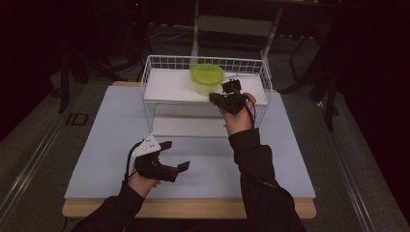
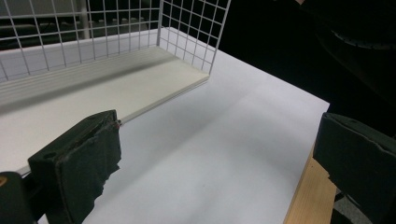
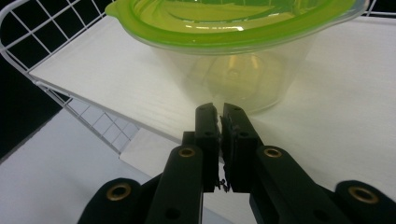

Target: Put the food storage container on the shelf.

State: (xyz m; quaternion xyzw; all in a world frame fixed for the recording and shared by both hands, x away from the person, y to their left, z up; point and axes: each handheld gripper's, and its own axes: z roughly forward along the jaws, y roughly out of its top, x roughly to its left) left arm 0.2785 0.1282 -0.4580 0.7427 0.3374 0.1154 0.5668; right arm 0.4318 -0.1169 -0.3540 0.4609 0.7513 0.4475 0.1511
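Up on the top shelf of the white wire rack (image 1: 150, 79), which stands at the far middle of the pale table (image 1: 106, 145), sits the container (image 1: 208, 79), toward the rack's right half and near its back wire wall. Just in front of that container, over the shelf's front edge, is the right gripper (image 1: 231, 88), held by the person's right hand (image 1: 238, 116). In the right gripper view the right gripper (image 3: 220, 116) has its two black jaws all but together, a thin slit between them and nothing clamped; their tips point at the container's (image 3: 233, 70) lower wall and stop just short of it, not touching as far as I can tell.

Well away from the rack, on the near left part of the table, the left gripper (image 1: 175, 155) rests low in the left hand (image 1: 140, 182). Its jaws stand wide apart with nothing between them; in the left gripper view the left gripper (image 2: 215, 154) frames bare tabletop (image 2: 224, 140), with the rack's (image 2: 187, 28) lower shelf and wire corner beyond.

The container is a round, see-through tub with a faint yellow-green tint, narrowing a little toward its base. A bright lime-green lid (image 3: 224, 28) sits closed on it, its rim jutting past the tub's wall, with a small tab on one side
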